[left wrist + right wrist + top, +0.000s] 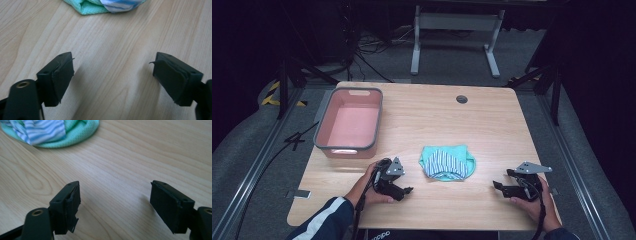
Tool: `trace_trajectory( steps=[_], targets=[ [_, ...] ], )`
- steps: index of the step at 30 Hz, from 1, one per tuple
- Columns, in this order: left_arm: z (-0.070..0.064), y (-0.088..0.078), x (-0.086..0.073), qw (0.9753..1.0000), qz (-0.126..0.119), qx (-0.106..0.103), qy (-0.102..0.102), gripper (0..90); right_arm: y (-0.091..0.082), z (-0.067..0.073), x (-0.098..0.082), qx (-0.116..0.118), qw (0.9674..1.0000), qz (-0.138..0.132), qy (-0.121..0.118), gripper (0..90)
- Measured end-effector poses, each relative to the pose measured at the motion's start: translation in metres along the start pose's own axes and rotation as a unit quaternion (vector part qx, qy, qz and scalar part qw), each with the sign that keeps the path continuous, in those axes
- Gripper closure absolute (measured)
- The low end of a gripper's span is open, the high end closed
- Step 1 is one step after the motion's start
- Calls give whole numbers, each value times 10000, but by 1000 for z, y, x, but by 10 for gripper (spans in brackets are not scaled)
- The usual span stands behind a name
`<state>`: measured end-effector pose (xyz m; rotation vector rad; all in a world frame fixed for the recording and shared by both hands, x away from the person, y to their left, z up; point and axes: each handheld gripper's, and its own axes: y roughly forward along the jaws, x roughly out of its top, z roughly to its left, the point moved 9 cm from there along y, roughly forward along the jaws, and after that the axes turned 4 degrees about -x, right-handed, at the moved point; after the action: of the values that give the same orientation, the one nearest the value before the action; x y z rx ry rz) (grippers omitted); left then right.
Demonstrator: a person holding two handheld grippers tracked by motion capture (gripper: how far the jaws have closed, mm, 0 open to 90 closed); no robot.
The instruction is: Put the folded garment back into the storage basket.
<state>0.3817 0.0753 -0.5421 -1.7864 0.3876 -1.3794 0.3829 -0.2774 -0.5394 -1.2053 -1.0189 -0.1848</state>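
Cloth (447,163) lies folded on the table (492,130), between the two tools: it is to the right of the left hand-held gripper (407,190) and to the left of the right hand-held gripper (497,187), near both but touching neither. It is a green piece with a blue and white striped part on top. Both have their jaws wide apart and hold nothing; in the left gripper view and the right gripper view there is only bare wood between the pads, and the cloth (105,5) sits further ahead of the jaws. The main risk, I think, is a bad grasp. If one hand-held gripper takes only the striped top layer, the fold may open and the green layer may stay behind. If the pads come down too flat on the wood, they may push the cloth forward instead of pinching it. The pink bin (349,122) stands well apart, behind the left hand-held gripper, so a loose grip could drop the cloth on the way there.
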Motion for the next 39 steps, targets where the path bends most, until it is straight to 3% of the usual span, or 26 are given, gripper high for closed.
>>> trace_trajectory(
  steps=[2,9,12,15,18,22,29,35,39],
  targets=[
    [1,-1,6,9999,-87,-32,-103,204,-1,3,6,53,10000,-59,28,280],
    [10,-1,27,9996,-187,207,-80,236,-1,12,33,47,9996,-240,-145,326],
    [21,2,38,9985,-219,434,-246,257,7,20,48,79,9993,-271,-244,339],
    [26,6,45,9981,-235,474,-316,272,13,24,54,77,9992,-226,-317,343],
    [35,12,60,9968,-387,532,-460,286,25,31,72,156,9988,-267,-368,355],
    [43,22,69,9959,-441,622,-477,296,39,36,87,227,9988,-250,-363,389],
    [53,41,70,9953,-367,547,-710,272,64,42,92,207,9989,-71,-422,412],
    [55,51,63,9958,-216,433,-774,249,81,44,85,160,9988,151,-426,408],
    [55,53,62,9955,-268,408,-810,240,86,46,80,141,9987,261,-416,398]
  ],
)
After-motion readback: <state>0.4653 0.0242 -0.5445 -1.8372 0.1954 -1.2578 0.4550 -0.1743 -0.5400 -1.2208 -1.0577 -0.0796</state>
